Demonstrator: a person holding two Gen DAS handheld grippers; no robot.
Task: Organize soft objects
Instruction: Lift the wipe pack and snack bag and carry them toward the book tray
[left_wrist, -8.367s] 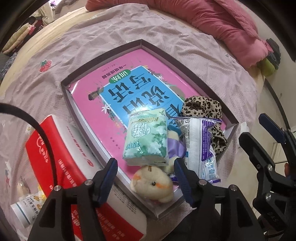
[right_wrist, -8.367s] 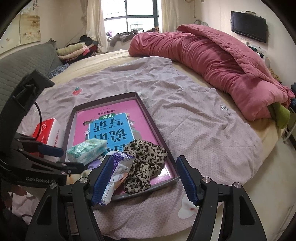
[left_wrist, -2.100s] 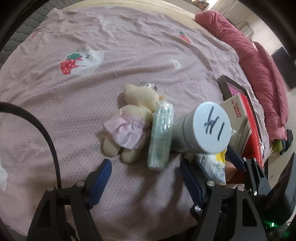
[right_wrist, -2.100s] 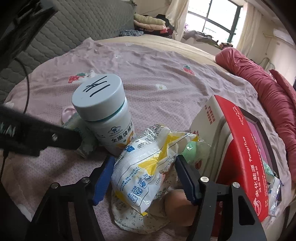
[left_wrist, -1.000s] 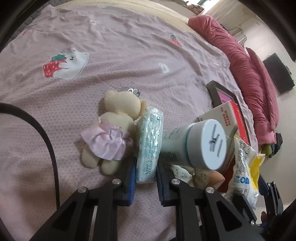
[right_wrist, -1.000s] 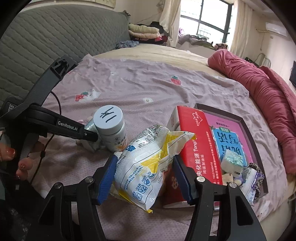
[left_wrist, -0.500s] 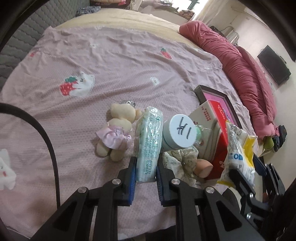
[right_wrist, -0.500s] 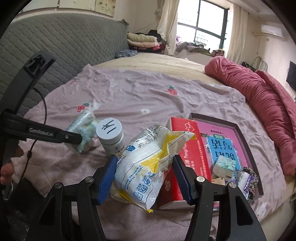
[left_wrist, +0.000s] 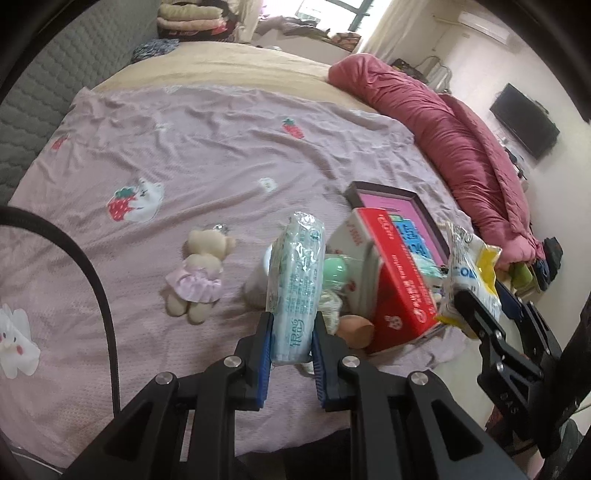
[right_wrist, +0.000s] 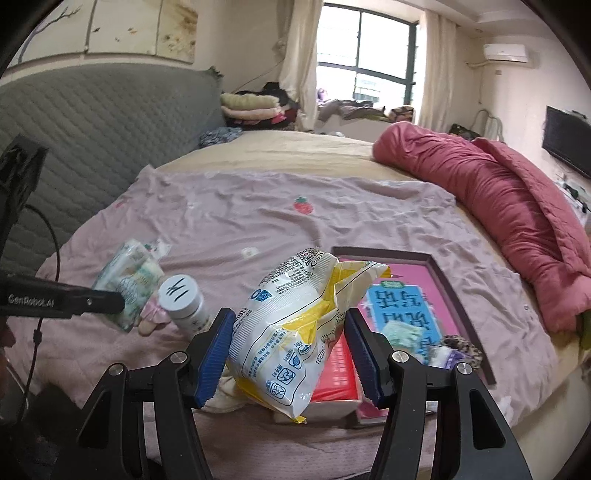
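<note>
Tissue pack (left_wrist: 295, 284) clamped upright in the left tool (left_wrist: 291, 341), lifted clear of the bed (left_wrist: 221, 147); snack bag (right_wrist: 299, 332) pinched between the pads of the right tool (right_wrist: 290, 354), also raised. Tray (right_wrist: 439, 273), lying to the right beyond the red box (left_wrist: 399, 291), already contains a tissue pack and other soft items and is the likely destination. Carry each pack level over the red box, lower inside the tray rim before releasing, and avoid brushing the bottle (right_wrist: 183, 301) or plush bear (left_wrist: 199, 273)
</note>
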